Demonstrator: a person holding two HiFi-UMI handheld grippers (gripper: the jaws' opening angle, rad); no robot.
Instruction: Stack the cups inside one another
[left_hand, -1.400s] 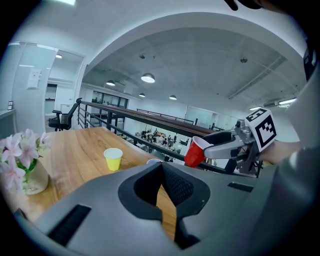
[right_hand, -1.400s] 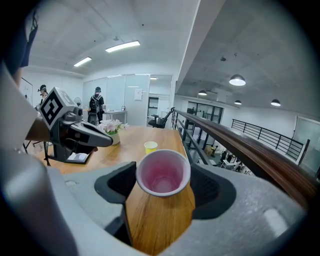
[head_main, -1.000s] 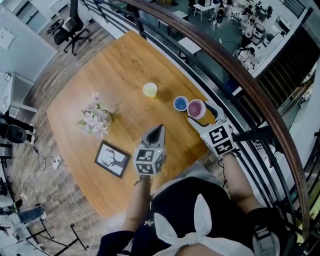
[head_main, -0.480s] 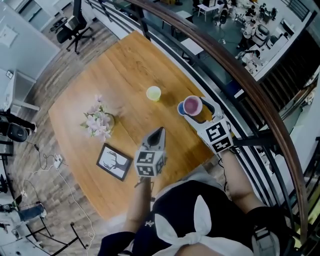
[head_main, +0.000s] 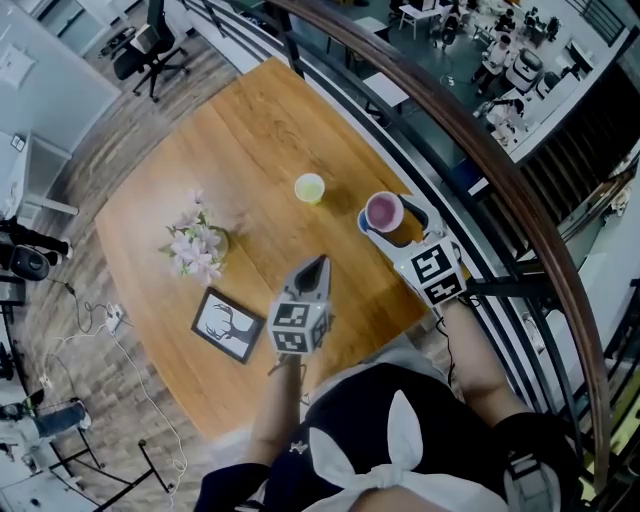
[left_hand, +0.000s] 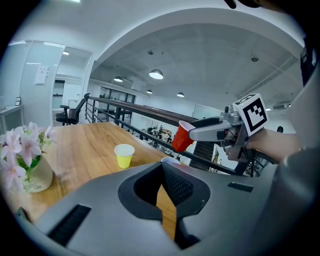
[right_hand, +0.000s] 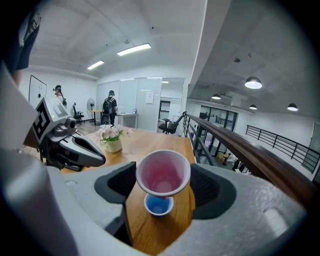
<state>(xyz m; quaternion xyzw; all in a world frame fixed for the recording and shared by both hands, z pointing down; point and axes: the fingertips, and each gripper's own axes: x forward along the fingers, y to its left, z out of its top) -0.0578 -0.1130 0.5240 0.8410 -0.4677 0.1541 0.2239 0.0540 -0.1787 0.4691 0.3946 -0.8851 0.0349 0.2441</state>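
Observation:
My right gripper (head_main: 393, 226) is shut on a red cup (head_main: 384, 211) and holds it upright in the air. In the right gripper view the red cup (right_hand: 163, 172) hangs directly above a smaller blue cup (right_hand: 159, 204) that stands on the wooden table (head_main: 250, 130). Only an edge of the blue cup (head_main: 362, 221) shows in the head view. A yellow cup (head_main: 310, 187) stands alone further in on the table, also seen as the yellow cup (left_hand: 124, 155) from the left gripper. My left gripper (head_main: 316, 263) hovers near the table's front, shut and holding nothing.
A vase of pink flowers (head_main: 195, 245) and a framed deer picture (head_main: 225, 325) stand on the left part of the table. A dark railing (head_main: 480, 150) runs along the table's right edge, just behind the cups. An office chair (head_main: 150, 50) stands beyond the table's far end.
The right gripper has lifted the red cup off the table and carried it leftward over the blue cup. The left gripper has stayed in place.

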